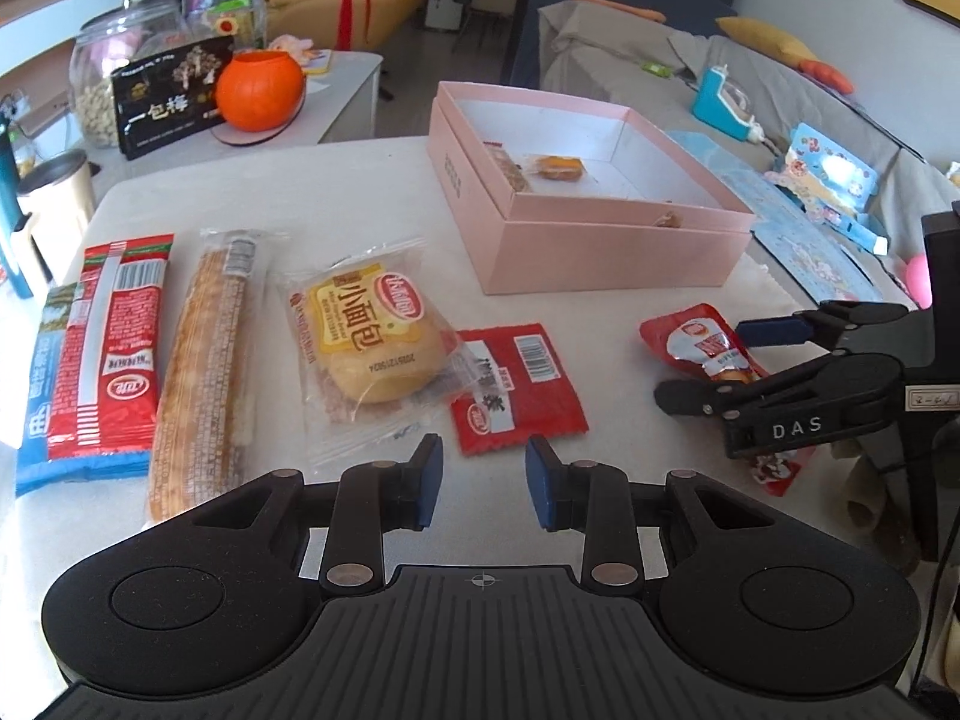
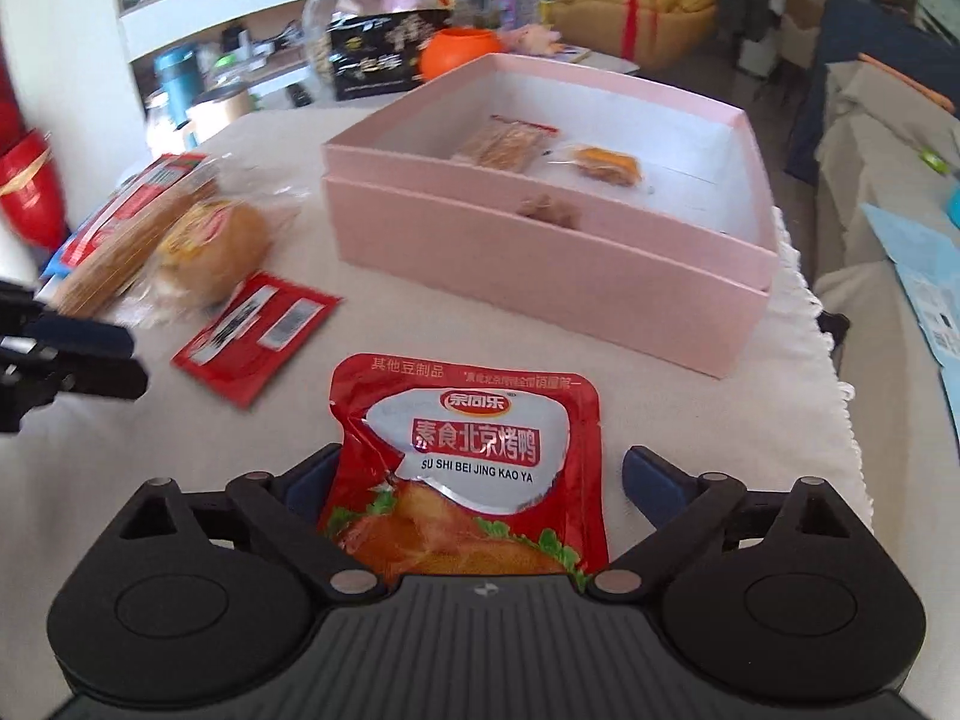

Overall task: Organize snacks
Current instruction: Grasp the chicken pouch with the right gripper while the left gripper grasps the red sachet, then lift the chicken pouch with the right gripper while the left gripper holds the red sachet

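An open pink box (image 1: 600, 252) (image 2: 540, 276) sits on the white table and holds a cracker pack (image 2: 501, 144) and a small orange snack (image 2: 603, 165). My right gripper (image 2: 474, 480) (image 1: 708, 360) is open, its jaws on either side of a red Beijing-duck snack pouch (image 2: 474, 468) (image 1: 702, 348) lying on the table. My left gripper (image 1: 483, 480) is open and empty, just short of a flat red sachet (image 1: 516, 390) (image 2: 258, 336). Left of that lie a small bread bun pack (image 1: 372, 342), a long wafer stick (image 1: 204, 372) and a red-blue packet (image 1: 96, 360).
A side table at the back carries an orange pumpkin bowl (image 1: 261, 90), a black snack bag (image 1: 168, 102) and a glass jar (image 1: 108, 72). A grey sofa (image 1: 780, 90) with toys runs along the right. A metal cup (image 1: 57, 192) stands at the left.
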Action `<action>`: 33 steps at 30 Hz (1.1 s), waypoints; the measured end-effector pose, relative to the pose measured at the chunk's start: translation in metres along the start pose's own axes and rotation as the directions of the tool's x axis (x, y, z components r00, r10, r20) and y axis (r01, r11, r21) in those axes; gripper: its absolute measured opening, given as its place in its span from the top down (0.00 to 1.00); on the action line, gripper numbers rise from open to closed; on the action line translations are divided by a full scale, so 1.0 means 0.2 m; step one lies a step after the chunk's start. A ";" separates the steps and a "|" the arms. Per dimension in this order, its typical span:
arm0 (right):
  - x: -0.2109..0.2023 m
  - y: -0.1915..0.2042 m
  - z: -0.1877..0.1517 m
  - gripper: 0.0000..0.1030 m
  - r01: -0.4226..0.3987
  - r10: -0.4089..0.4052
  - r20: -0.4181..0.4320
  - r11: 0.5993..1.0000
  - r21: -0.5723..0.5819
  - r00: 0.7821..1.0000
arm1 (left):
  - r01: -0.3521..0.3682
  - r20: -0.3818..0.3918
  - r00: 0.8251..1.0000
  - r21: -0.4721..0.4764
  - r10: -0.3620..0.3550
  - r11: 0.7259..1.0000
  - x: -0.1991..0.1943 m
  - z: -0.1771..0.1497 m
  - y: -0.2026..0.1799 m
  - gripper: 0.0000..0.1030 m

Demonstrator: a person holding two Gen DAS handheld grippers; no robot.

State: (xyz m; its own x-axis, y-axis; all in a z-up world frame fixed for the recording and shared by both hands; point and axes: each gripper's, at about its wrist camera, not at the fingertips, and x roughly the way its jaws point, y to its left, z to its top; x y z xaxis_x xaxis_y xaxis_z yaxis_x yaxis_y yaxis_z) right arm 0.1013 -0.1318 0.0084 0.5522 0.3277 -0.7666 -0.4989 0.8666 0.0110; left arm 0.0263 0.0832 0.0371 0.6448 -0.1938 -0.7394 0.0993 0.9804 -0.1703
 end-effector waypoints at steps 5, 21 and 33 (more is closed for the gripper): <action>0.00 -0.04 -0.03 0.05 0.045 -0.049 0.061 0.996 0.076 0.997 | -0.023 0.023 0.999 0.001 0.023 1.000 0.11 0.10 -0.06 0.67; -0.01 -0.04 -0.08 0.02 0.063 -0.075 0.108 0.991 0.117 0.991 | -0.055 -0.023 0.998 0.281 0.064 0.958 0.25 0.10 -0.23 0.49; 0.00 -0.03 -0.08 0.01 0.071 -0.083 0.104 0.991 0.110 0.991 | -0.154 0.016 0.988 0.163 0.154 0.974 0.27 0.16 -0.07 0.46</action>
State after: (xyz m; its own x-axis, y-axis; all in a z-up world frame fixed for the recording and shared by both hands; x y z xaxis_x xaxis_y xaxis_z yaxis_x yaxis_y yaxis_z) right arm 0.0925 -0.1434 -0.0021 0.6581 0.2921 -0.6940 -0.3819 0.9238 0.0266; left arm 0.0843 0.0593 0.0202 0.6644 -0.0400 -0.7463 0.1207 0.9912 0.0543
